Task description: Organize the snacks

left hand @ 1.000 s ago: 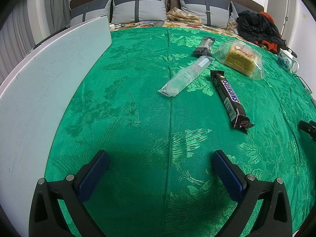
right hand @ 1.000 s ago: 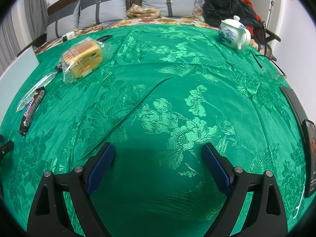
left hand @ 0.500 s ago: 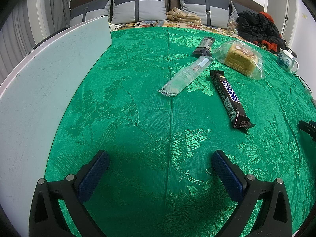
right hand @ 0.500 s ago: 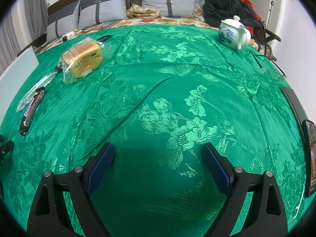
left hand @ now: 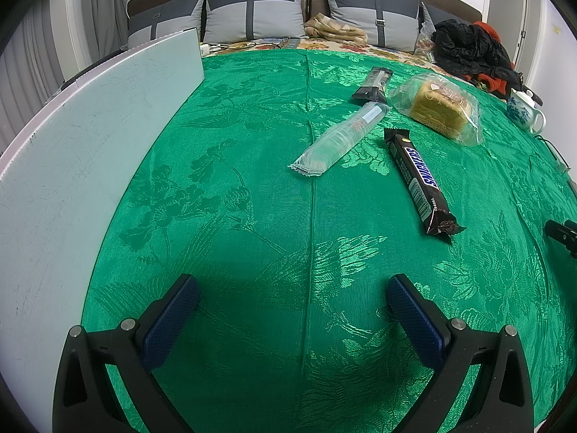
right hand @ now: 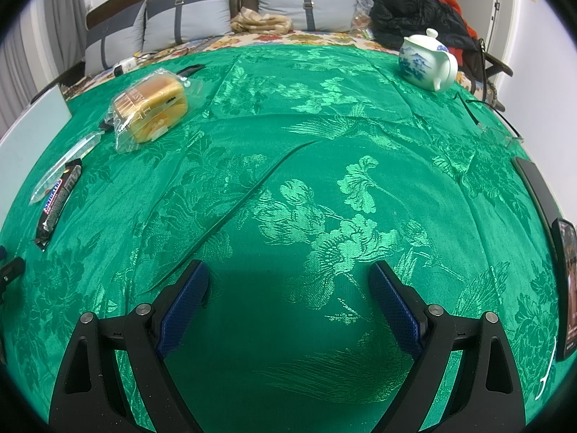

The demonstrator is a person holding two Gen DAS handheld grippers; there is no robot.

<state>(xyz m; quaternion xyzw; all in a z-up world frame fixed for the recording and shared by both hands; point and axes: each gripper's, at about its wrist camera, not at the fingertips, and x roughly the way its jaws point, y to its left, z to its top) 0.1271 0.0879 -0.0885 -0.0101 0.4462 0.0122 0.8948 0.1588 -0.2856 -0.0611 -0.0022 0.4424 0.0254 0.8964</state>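
green brocade cloth (left hand: 252, 216) over bed, grey pillows (left hand: 252, 21) behind; both grippers' fingers apart.

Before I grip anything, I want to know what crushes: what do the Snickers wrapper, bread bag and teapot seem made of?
Snickers bar: glossy printed plastic film, crimped ends. Bread bag: thin clear plastic, wrinkled, loaf showing through. Teapot: probably glazed ceramic, shiny white with blue painting.
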